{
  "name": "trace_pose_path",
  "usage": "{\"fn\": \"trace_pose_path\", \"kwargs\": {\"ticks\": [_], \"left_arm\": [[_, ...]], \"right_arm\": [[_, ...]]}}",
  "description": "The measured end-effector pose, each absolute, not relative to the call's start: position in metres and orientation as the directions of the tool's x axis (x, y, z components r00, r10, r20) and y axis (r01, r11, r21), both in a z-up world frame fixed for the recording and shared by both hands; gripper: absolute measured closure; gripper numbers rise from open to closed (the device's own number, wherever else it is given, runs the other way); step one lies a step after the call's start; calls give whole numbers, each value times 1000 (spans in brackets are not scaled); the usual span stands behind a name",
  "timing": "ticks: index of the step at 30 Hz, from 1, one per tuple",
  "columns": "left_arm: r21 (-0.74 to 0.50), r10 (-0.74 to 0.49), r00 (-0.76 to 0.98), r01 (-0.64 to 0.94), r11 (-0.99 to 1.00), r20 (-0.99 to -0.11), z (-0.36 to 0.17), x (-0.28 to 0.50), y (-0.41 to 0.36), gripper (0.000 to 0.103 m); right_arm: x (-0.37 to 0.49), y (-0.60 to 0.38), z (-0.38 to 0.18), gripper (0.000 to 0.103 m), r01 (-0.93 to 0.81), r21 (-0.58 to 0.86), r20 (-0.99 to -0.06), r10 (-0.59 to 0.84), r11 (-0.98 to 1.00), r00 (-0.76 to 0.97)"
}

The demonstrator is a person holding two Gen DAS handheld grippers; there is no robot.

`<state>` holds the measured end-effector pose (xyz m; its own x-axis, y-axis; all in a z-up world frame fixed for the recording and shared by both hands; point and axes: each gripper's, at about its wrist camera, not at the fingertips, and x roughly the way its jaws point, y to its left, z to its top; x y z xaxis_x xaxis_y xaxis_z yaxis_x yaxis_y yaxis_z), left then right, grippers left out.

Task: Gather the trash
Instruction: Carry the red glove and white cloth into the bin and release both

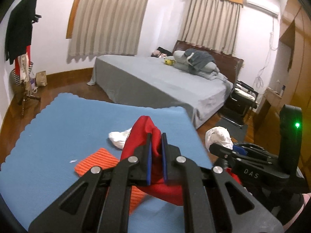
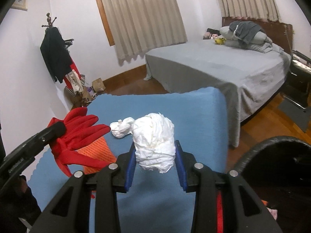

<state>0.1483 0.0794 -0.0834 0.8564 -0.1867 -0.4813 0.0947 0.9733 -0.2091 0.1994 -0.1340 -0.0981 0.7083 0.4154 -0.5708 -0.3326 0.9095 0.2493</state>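
A: Left gripper (image 1: 156, 145)?
B: Clenched tight on a limp red fabric glove (image 1: 143, 136), cloth pinched between the blue pads (image 1: 149, 159). Lifted clear of the blue foam mat with scalloped edge (image 1: 58, 136), glove fingers splayed toward 1 o'clock in the right wrist view (image 2: 81, 134).

A: Right gripper (image 2: 155, 151)?
B: Grasping a large crumpled white paper wad (image 2: 154, 143), held up off the mat. Pads pressed on both flanks, wad bulging above the fingertips toward 12 o'clock. Seen from the left wrist at 3 o'clock (image 1: 218, 137), past the mat's edge.

A: Anything left on the mat?
B: A smaller crumpled white tissue ball (image 2: 122, 129), at 10 o'clock from the held wad, lying apart from it. A ribbed orange rectangular sheet (image 1: 97, 162) flat on the mat, at 8 o'clock from the glove, partly hidden under the left gripper. A tiny white scrap (image 1: 73, 161) just beside the orange sheet's left corner.

A: Surroundings?
B: Grey-sheeted bed (image 1: 155, 77) at 12 o'clock beyond the mat, with folded grey bedding (image 1: 196, 62) near a dark wooden headboard (image 1: 223, 56). Beige pleated curtains (image 1: 108, 17) on the far wall. Wooden coat rack with dark clothes (image 1: 19, 29) at 10 o'clock. Black rounded bin rim (image 2: 272, 145) at 4 o'clock in the right wrist view, contents unclear.
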Motion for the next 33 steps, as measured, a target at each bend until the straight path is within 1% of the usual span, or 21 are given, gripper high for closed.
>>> {"fn": "trace_pose_path", "kwargs": {"ticks": [6, 12, 17, 22, 23, 24, 25, 27, 28, 29, 30, 33], "left_arm": [[-216, -265, 839, 180, 960, -475, -78, 137, 42, 95], [-241, -374, 806, 292, 926, -460, -75, 134, -9, 95], [-242, -469, 766, 402, 883, -439, -72, 133, -59, 95], [-254, -541, 719, 478, 841, -438, -78, 140, -103, 95], [-261, -554, 706, 490, 832, -441, -80, 142, -110, 95], [-269, -568, 694, 501, 823, -443, -82, 144, -117, 95], [-286, -591, 672, 518, 806, -446, -86, 147, -124, 91], [-304, -612, 643, 533, 790, -460, -92, 152, -136, 75], [-312, -621, 632, 539, 782, -464, -96, 154, -140, 61], [-312, -620, 632, 538, 783, -465, -98, 154, -143, 58], [-305, -616, 631, 538, 786, -472, -101, 154, -145, 58], [-287, -595, 641, 527, 800, -485, -105, 152, -143, 57]], "right_arm": [[175, -179, -86, 66, -272, 233, -568, 358, 934, 741], [152, -234, -77, 65, -166, 207, -566, 256, 964, 783], [139, -275, -79, 65, -73, 194, -572, 173, 978, 802], [129, -310, -83, 65, 6, 184, -577, 103, 983, 810], [126, -315, -84, 62, 17, 182, -578, 93, 983, 811], [125, -319, -85, 62, 29, 179, -579, 81, 983, 811], [124, -325, -85, 61, 42, 177, -580, 70, 983, 812], [121, -336, -87, 60, 71, 171, -582, 43, 983, 812], [120, -340, -87, 57, 84, 171, -582, 32, 982, 813], [118, -341, -87, 55, 93, 171, -581, 24, 981, 814], [117, -345, -87, 53, 102, 171, -580, 16, 980, 815], [115, -351, -87, 43, 119, 170, -574, 1, 978, 819]]}}
